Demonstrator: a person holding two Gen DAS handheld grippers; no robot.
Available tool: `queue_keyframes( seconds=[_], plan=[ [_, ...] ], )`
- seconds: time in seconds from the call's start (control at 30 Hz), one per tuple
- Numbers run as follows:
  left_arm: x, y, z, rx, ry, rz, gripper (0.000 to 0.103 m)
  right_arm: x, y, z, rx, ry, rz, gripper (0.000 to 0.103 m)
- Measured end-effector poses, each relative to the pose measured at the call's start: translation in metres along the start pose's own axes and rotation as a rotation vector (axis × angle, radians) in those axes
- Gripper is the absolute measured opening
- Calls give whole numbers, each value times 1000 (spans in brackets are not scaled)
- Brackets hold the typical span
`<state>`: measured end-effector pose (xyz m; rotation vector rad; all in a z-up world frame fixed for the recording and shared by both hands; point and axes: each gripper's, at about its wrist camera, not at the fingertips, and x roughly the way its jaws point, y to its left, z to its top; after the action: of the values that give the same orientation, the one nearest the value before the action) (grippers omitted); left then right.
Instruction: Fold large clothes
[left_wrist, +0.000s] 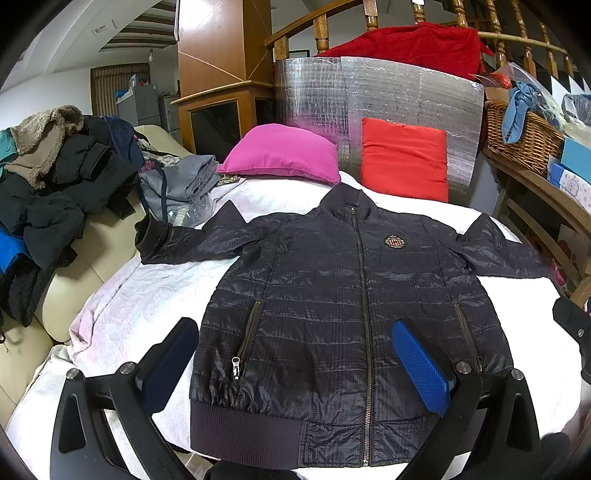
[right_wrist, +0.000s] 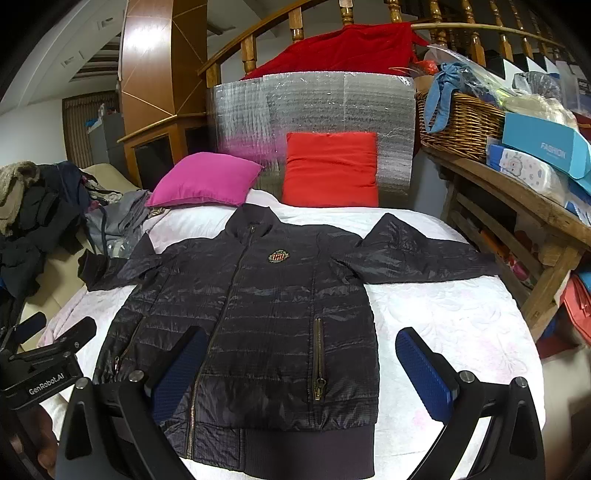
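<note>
The dark quilted jacket (left_wrist: 332, 295) lies flat and face up on the white bedspread (left_wrist: 147, 295), zipped, both sleeves spread sideways; no fold is made yet, so the whole folding seems left to do. The left tool (left_wrist: 295, 354) and right tool (right_wrist: 301, 369) hover above its hem, jaws wide apart, holding nothing.
</note>
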<state>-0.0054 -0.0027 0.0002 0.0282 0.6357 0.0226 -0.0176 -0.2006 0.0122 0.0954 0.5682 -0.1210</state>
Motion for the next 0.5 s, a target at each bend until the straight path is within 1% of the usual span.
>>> queue_keyframes(
  seconds=[0.5],
  plan=[
    [0, 5, -3, -14, 4, -6, 103, -2, 5, 3, -10, -3, -2, 103]
  ],
)
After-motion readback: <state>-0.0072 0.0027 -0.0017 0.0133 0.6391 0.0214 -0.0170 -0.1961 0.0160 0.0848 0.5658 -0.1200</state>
